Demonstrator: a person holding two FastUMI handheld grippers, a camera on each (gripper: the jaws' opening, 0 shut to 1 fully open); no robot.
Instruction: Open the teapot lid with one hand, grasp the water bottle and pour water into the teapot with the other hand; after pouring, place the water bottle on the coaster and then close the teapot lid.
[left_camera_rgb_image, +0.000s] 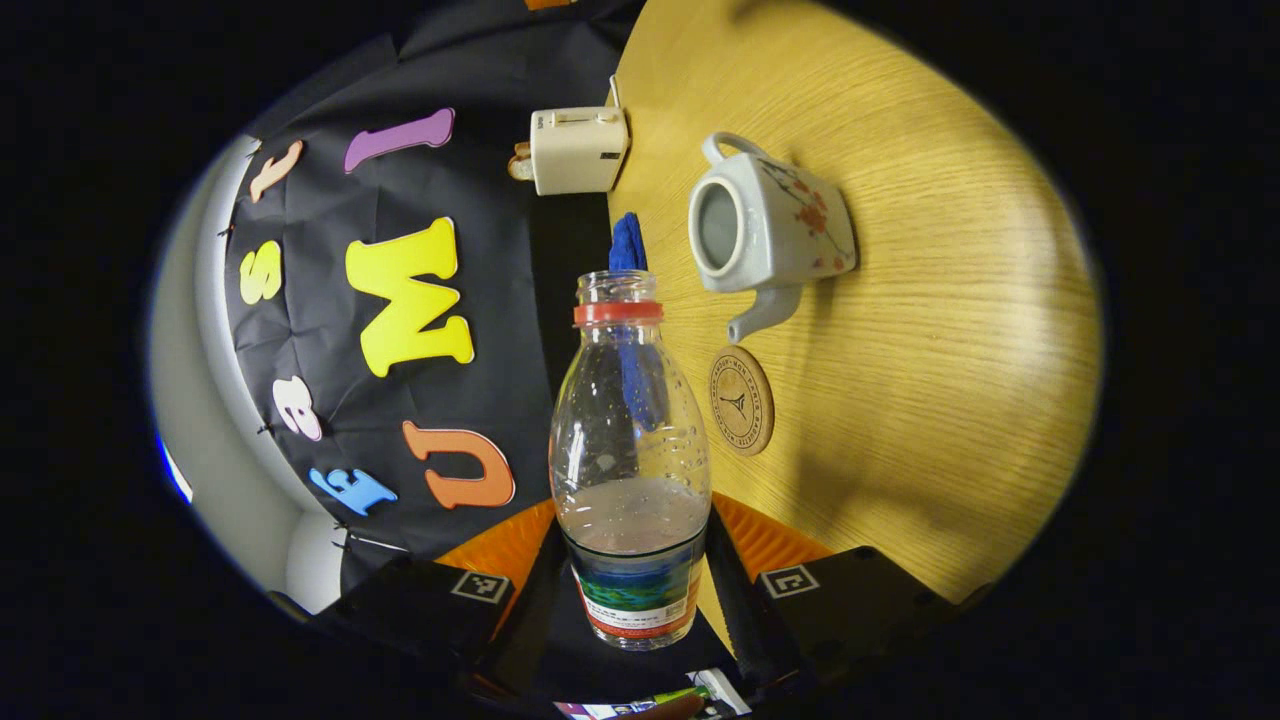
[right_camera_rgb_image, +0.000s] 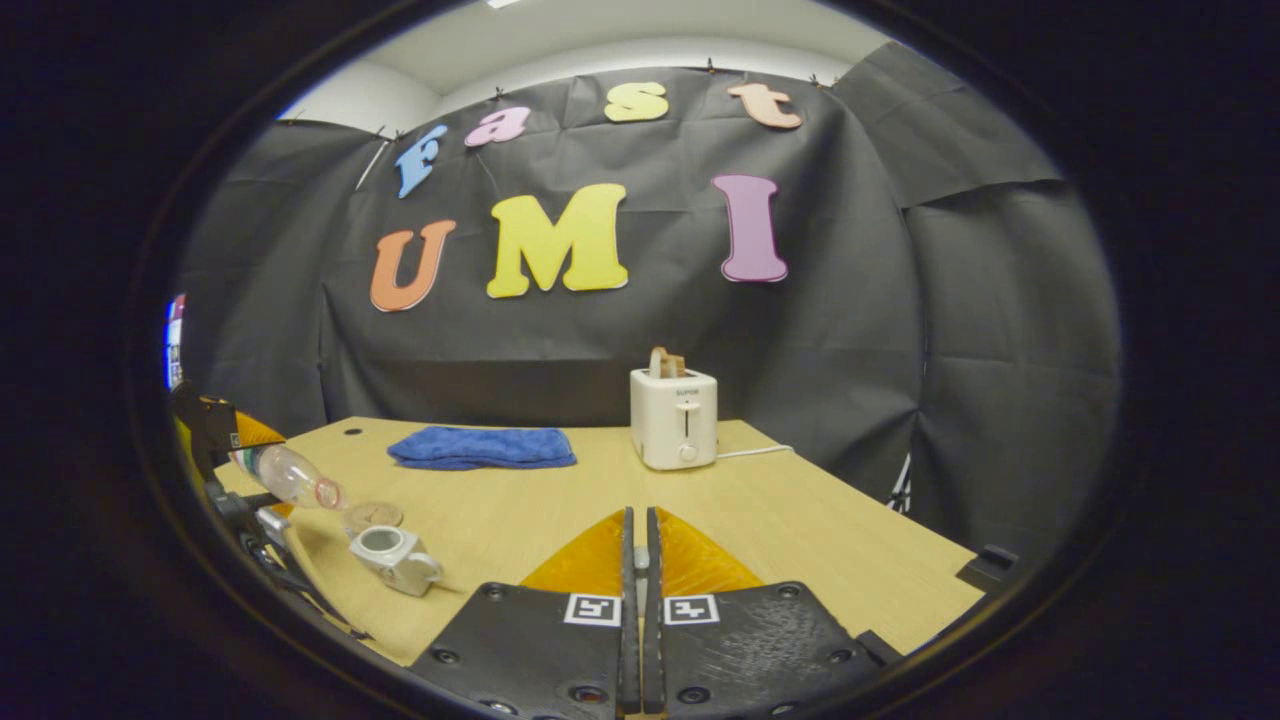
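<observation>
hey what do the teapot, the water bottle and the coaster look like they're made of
Teapot: looks like glazed white ceramic, glossy with a painted floral motif.
Water bottle: clear plastic, see-through with water and droplets inside and a printed label.
Coaster: probably wood or cork, a matte tan disc with a dark stamped design.

The toaster carries a short brand word on its front, above the lever, but it is too small to read with certainty. The coaster has a ring of printed letters along its edge and a small tower-like sign in the middle; the letters are not legible. The label on the water bottle is too blurred to read. The left gripper and the right gripper each bear two square black-and-white markers.
</observation>
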